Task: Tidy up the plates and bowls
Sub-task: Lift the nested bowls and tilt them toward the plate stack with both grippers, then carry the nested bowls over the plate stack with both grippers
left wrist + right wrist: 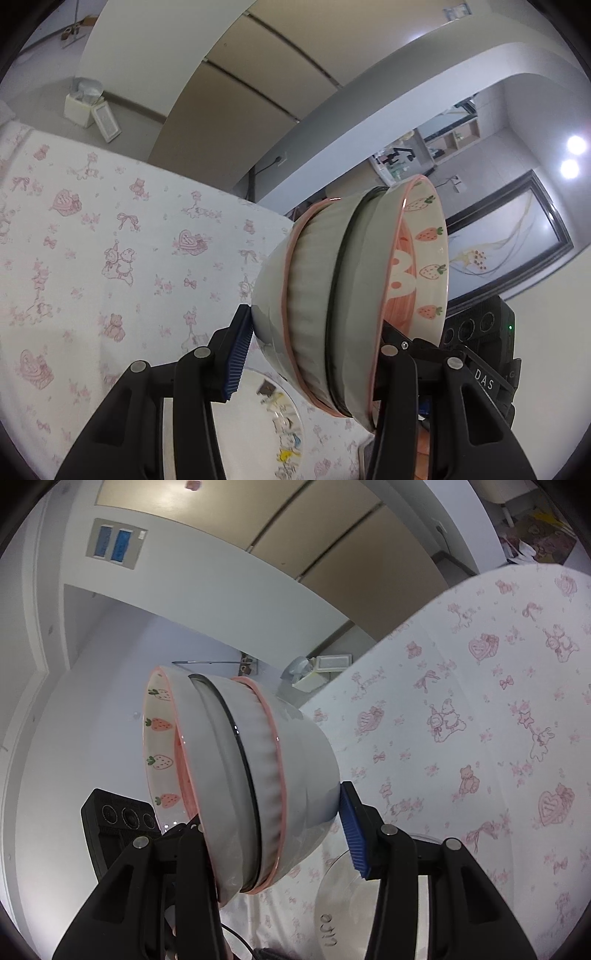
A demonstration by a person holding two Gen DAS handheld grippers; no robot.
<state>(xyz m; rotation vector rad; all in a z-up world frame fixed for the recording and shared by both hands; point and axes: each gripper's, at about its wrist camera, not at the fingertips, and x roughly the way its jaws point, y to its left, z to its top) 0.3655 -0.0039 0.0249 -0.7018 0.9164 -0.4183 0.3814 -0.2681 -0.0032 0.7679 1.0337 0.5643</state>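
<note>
Above the bench [92,229], both claws clamp one nested bowl stack [332,306], tipped on its side. Left claw [314,354]: jaws wide, closed on the stack's base and rim. Right claw [273,834]: same grip from the opposite side. Strawberry-print bowl [159,738] is innermost. A plate [266,424] lies on the bench below.

"DAS" on black device [487,384] by left gripper (plate [354,904] marking illegible).
</note>
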